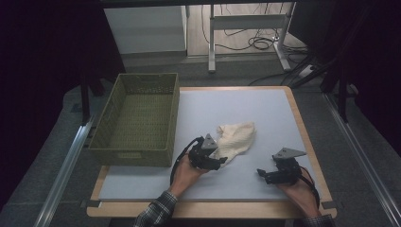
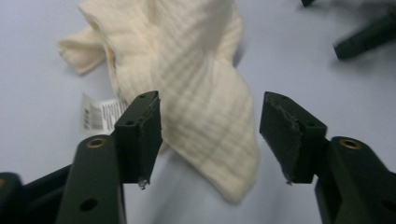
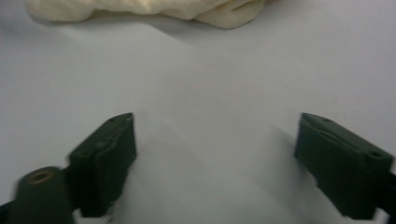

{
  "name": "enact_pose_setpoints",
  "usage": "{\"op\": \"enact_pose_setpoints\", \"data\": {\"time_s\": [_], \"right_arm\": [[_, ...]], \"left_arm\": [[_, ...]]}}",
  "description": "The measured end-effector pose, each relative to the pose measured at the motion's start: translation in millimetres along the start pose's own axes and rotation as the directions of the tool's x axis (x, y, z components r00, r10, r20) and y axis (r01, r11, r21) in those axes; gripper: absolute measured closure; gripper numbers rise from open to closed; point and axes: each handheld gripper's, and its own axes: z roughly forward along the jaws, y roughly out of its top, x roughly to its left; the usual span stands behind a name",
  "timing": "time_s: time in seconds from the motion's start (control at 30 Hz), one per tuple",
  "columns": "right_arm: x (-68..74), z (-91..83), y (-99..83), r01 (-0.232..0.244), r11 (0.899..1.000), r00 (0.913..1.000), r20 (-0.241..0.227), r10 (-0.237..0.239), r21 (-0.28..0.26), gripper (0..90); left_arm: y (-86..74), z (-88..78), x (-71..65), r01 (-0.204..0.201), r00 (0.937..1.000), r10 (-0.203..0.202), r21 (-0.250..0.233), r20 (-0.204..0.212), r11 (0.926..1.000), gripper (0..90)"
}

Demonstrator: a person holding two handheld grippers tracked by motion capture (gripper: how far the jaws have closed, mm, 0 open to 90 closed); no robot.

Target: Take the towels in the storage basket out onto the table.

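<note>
Left claw (image 1: 221, 162) at cream cloth (image 1: 235, 137); basket (image 1: 137, 151) beside.

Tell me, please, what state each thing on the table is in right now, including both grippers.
Cream cloth: crumpled in a loose heap on the table, its white label showing, not gripped.
Green basket: upright at the table's left, nothing inside.
Left gripper: open, its jaws either side of the cloth's near corner, pads not pressing.
Right gripper: open, nothing between the jaws, apart from the cloth.

Cream waffle-weave cotton cloth (image 1: 235, 136), crumpled into a loose, elongated heap on the pale grey table surface, just right of the basket; a white printed care label (image 2: 100, 113) protrudes from one edge.
</note>
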Motion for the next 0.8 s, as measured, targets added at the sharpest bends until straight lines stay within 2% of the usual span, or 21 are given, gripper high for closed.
{"op": "enact_pose_setpoints", "data": {"time_s": [0.07,0.1,0.2,0.23,0.33,0.37,0.4,0.47,0.5,0.53,0.57,0.6,0.67,0.7,0.8], "right_arm": [[-3.4,-1.9,0.4,-0.026,1.0,0.9997,-0.004,0.026,-0.006,20.4],[-6.0,-3.5,0.8,-0.043,0.999,0.9991,-0.004,0.043,-0.008,24.9],[-6.8,-3.8,1.5,-0.048,0.999,0.9988,-0.013,0.048,-0.015,29.5],[-6.2,-3.6,2.4,-0.049,0.999,0.9987,-0.017,0.049,-0.011,30.9],[-4.7,-2.1,4.8,-0.04,0.999,0.9987,-0.032,0.04,-0.009,34.6],[-3.5,-0.3,8.1,-0.033,0.999,0.9986,-0.042,0.033,-0.003,37.7],[-3.5,-0.3,8.1,-0.033,0.999,0.9986,-0.042,0.033,-0.003,37.7],[-2.8,2.3,12.2,-0.025,1.0,0.9985,-0.049,0.025,-0.002,41.3],[-3.7,4.4,16.0,-0.028,1.0,0.9982,-0.053,0.027,-0.005,45.6],[-3.7,4.4,16.0,-0.028,1.0,0.9982,-0.053,0.027,-0.005,45.6],[-4.8,5.8,18.7,-0.029,1.0,0.998,-0.056,0.028,-0.008,47.3],[-7.7,9.1,24.8,-0.038,0.999,0.9976,-0.058,0.037,-0.011,52.9],[-10.9,14.1,31.1,-0.045,0.999,0.9973,-0.059,0.044,-0.015,56.0],[-12.9,18.0,34.3,-0.04,0.999,0.9976,-0.056,0.039,-0.011,56.4],[-16.7,27.8,41.3,-0.045,0.999,0.9978,-0.048,0.045,-0.002,56.4]], "left_arm": [[-7.3,1.2,-3.0,0.001,1.0,-0.001,0.008,0.007,1.0,41.7],[-14.9,5.2,-6.0,0.003,1.0,-0.003,0.018,0.008,0.9998,42.7],[-20.7,9.3,-7.7,-0.016,0.9999,0.016,0.04,0.001,0.9991,50.1],[-20.3,8.8,-9.1,-0.031,0.9995,0.031,0.031,0.005,0.999,57.8],[-19.7,9.3,-7.5,-0.037,0.9993,0.037,0.039,0.006,0.9986,83.6],[-18.0,9.0,-3.0,-0.018,0.9997,0.019,0.043,-0.016,0.9989,85.4],[-18.0,9.0,-3.0,-0.018,0.9997,0.019,0.043,-0.016,0.9989,85.8],[-16.8,5.6,4.7,0.019,0.9991,-0.018,0.016,-0.038,0.9997,85.9],[-17.4,2.2,12.4,0.069,0.9961,-0.07,-0.015,-0.053,0.9975,86.0],[-17.4,2.2,12.4,0.069,0.9961,-0.07,-0.015,-0.053,0.9975,85.9],[-18.5,0.9,15.8,0.093,0.9932,-0.095,-0.022,-0.068,0.9954,85.9],[-20.7,0.3,18.9,0.108,0.9903,-0.109,-0.019,-0.086,0.994,85.9],[-22.1,0.6,19.8,0.115,0.9888,-0.116,-0.017,-0.093,0.9932,85.9],[-24.9,1.4,20.5,0.132,0.9862,-0.133,-0.019,-0.099,0.9911,85.8],[-24.8,1.6,20.3,0.131,0.9856,-0.132,-0.016,-0.105,0.9912,85.7]]}}
